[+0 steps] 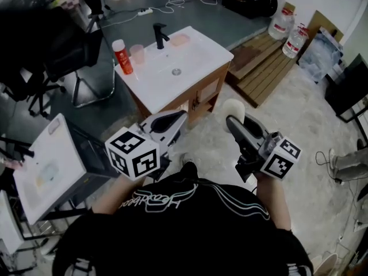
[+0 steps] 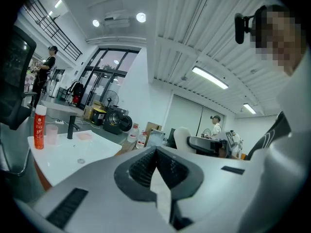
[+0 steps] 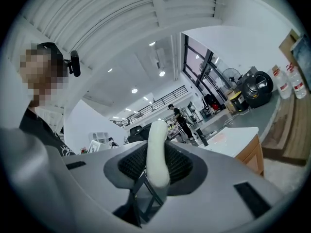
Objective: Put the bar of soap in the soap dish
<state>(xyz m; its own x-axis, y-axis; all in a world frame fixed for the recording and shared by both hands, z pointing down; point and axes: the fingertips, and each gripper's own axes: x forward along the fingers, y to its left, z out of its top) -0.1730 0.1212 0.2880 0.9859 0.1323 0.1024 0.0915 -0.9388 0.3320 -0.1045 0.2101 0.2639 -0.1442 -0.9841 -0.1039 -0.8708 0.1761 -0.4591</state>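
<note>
Between the jaws of the right gripper [image 1: 232, 119] sits the soap [image 1: 233, 107]. The jaws are squeezed shut on it, so it cannot fall. The soap is white and stands on its thin side, with its top poking out past the tips. I think it is held that way so it can be let go right over the dish. It is up in the air over the floor, well apart from the sink [image 1: 213, 53].

The left gripper [image 1: 183, 115] has its jaws closed too, but nothing is between them. It hangs beside the right one and carries nothing.

The dish [image 1: 180, 39] is pink and lies near the far edge of the sink top, just beside the black tap [image 1: 160, 34]. It looks bare inside, so there is room for the soap. I think it lies there so wet hands can reach it.

A red bottle [image 1: 122, 56] and a pink cup [image 1: 137, 53] stand at the left corner of the sink top. I cannot tell if the cup has anything in it. The bowl of the sink has nothing in it but its drain [image 1: 176, 71].

The soap is not in the dish yet. It has to be carried over to the sink first.
</note>
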